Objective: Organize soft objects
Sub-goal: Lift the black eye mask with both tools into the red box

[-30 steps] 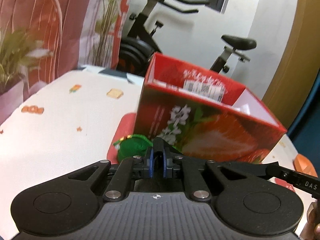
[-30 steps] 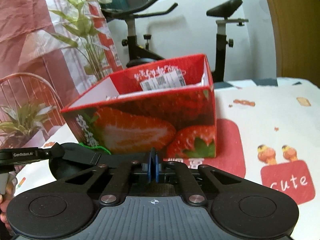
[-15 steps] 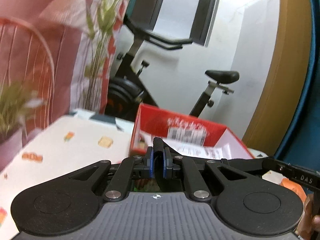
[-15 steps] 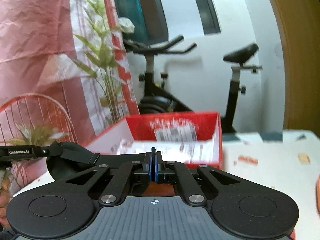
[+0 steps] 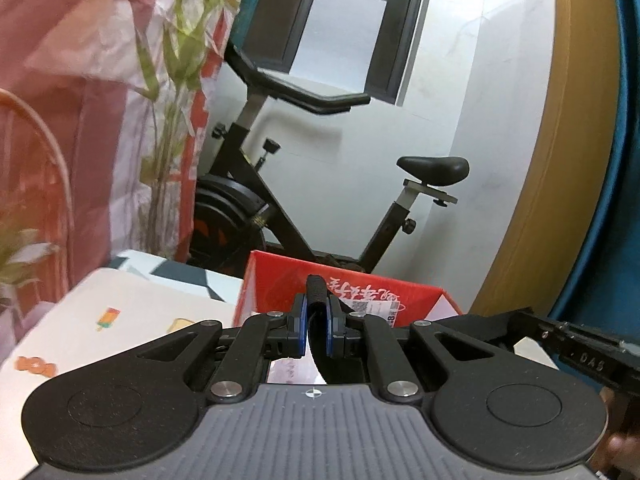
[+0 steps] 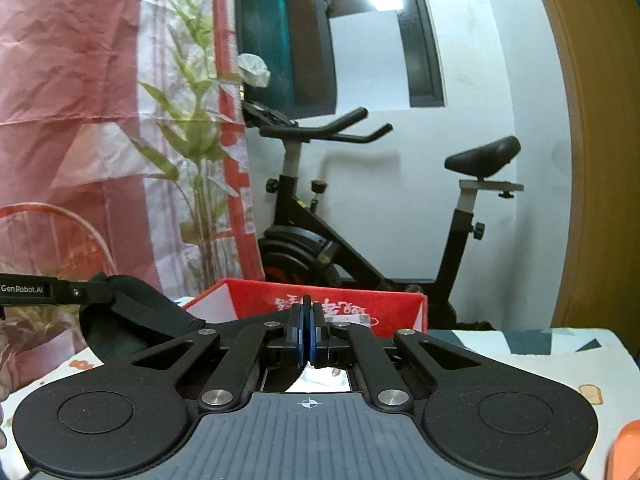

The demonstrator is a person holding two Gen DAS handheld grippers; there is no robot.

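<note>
The left gripper [image 5: 317, 330] was pinched on a black strap [image 5: 318, 300] that stuck up between its blue pads. The right gripper [image 6: 306, 334] was pressed together on what looked like a thin dark edge, though I could not tell what. At twelve o'clock of both stood the red box [image 5: 280, 284], open-topped, showing only a label and white paper inside. The risk was that thin soft material might slip from either pinch, or snag the box rim and tip it.
</note>
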